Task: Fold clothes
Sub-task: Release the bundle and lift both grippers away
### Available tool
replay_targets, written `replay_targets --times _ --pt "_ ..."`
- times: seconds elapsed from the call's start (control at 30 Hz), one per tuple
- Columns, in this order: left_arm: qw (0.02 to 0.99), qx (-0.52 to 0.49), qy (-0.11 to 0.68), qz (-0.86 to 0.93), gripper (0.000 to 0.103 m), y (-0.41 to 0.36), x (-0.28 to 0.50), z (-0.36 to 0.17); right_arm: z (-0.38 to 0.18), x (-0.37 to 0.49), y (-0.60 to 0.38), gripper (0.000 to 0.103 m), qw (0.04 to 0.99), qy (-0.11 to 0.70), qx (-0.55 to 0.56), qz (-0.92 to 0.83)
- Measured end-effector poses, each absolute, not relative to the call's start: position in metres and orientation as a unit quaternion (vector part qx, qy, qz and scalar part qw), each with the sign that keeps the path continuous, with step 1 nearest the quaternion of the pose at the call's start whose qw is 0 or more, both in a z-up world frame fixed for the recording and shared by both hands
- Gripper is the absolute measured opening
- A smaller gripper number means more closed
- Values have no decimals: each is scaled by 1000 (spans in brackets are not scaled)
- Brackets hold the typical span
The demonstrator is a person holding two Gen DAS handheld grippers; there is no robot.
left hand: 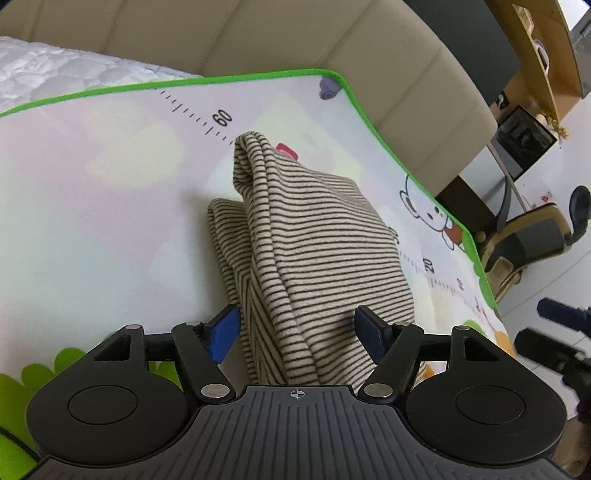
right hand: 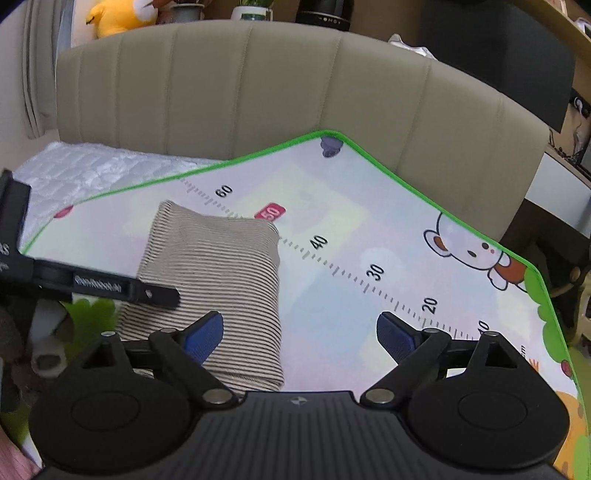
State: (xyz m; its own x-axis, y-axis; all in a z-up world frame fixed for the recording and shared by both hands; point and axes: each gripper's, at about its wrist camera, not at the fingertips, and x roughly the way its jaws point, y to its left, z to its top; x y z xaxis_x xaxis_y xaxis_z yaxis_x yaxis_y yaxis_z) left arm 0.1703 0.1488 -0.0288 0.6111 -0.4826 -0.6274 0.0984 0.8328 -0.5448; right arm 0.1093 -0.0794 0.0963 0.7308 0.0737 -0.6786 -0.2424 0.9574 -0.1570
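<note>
Left wrist view looks straight down the folded striped garment (left hand: 295, 236), which lies on the cartoon play mat (left hand: 92, 206) with its long axis running away toward the mat's far green edge; its near end sits between the spread blue pads of the left gripper (left hand: 297, 326), though whether either pad touches the cloth is hard to tell. Only the right wrist view shows the yellow plush toy (right hand: 118, 14) above the beige headboard (right hand: 280, 92), and the left gripper's body crossing in blurred at the left. There the right gripper (right hand: 301, 332) hangs wide open over bare mat beside the garment, whose near end is cut off behind the gripper body.
</note>
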Motion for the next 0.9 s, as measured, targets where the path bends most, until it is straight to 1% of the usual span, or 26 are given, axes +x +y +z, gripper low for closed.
replay_targets --times 0.1,0.27,0.4,0.53,0.57,0.63,0.67,0.7,0.77,0.87,0.9 --pt "868 -235 403 -168 77 149 168 -26 94 113 -85 94 923 359 -116 81" --pt "869 -230 405 -167 78 148 164 -27 80 121 -89 94 925 355 -96 97" --pt "877 -198 411 -149 77 143 156 -25 56 124 -96 94 924 352 -84 121" --pt "880 -180 428 -97 76 142 127 -14 41 121 -113 94 919 353 -72 164" --pt "881 -180 431 -80 77 141 116 -10 38 115 -118 94 917 351 -63 178" --pt "886 -183 426 -30 84 132 87 -1 32 104 -129 95 914 347 -43 206" --pt "889 -181 419 -4 94 125 72 3 28 99 -135 97 912 346 -31 218" --pt "896 -173 408 21 98 115 59 5 21 92 -140 98 910 348 -17 224" --pt "907 -151 388 63 98 94 40 4 5 83 -149 101 910 352 -2 221" --pt "922 -111 357 97 100 60 34 -13 -14 87 -154 103 918 344 -33 193" --pt "923 -94 358 108 101 52 38 -22 -21 93 -156 103 917 348 -46 187"
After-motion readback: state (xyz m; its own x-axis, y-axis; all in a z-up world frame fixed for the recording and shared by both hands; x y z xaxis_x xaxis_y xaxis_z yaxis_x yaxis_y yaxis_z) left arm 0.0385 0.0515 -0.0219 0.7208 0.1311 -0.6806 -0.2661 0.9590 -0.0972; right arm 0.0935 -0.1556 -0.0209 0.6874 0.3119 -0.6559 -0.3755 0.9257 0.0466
